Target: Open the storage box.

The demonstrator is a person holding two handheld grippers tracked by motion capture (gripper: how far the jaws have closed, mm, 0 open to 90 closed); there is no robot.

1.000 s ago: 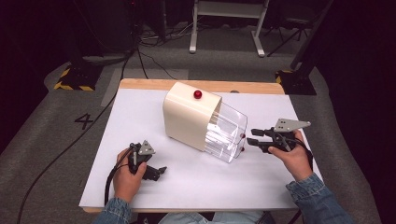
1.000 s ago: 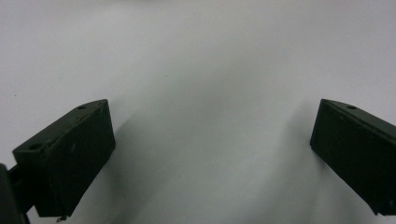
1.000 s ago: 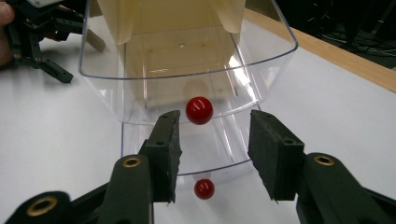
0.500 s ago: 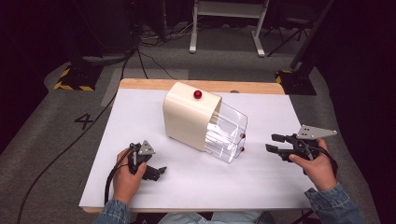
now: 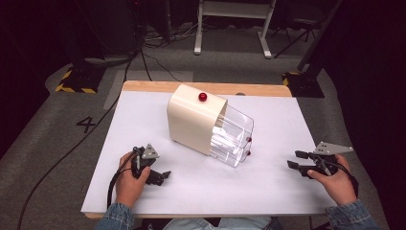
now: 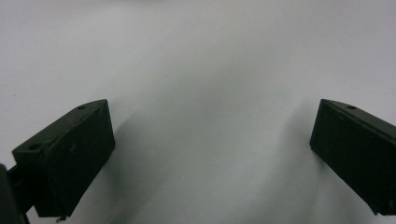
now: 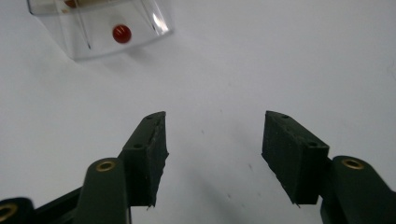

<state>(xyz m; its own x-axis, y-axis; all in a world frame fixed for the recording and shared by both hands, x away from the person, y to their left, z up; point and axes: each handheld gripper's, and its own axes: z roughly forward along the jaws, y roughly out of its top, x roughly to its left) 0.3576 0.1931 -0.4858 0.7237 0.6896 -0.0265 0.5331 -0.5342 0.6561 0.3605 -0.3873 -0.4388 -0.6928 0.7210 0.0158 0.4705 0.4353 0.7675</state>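
Observation:
A cream box (image 5: 194, 118) with a red knob (image 5: 203, 97) on top lies tilted on the white table sheet (image 5: 143, 120). A clear plastic drawer section (image 5: 233, 135) sticks out of its right side, with small red knobs (image 5: 248, 153). The same clear part (image 7: 100, 28) and one red knob (image 7: 121, 33) appear at the top left of the right gripper view. My left gripper (image 5: 164, 175) rests low on the sheet at the front left, open and empty, its jaws wide apart (image 6: 212, 154). My right gripper (image 5: 294, 159) is open and empty at the front right, away from the box (image 7: 212, 156).
The table's wooden back edge (image 5: 206, 87) shows behind the sheet. Beyond it are a grey floor, cables (image 5: 143, 52), a white stand's legs (image 5: 230, 28) and yellow-black tape (image 5: 72, 88) at the far left.
My right gripper has drawn away from the clear drawer front, moving right and toward the table's front edge. The left gripper has stayed where it was.

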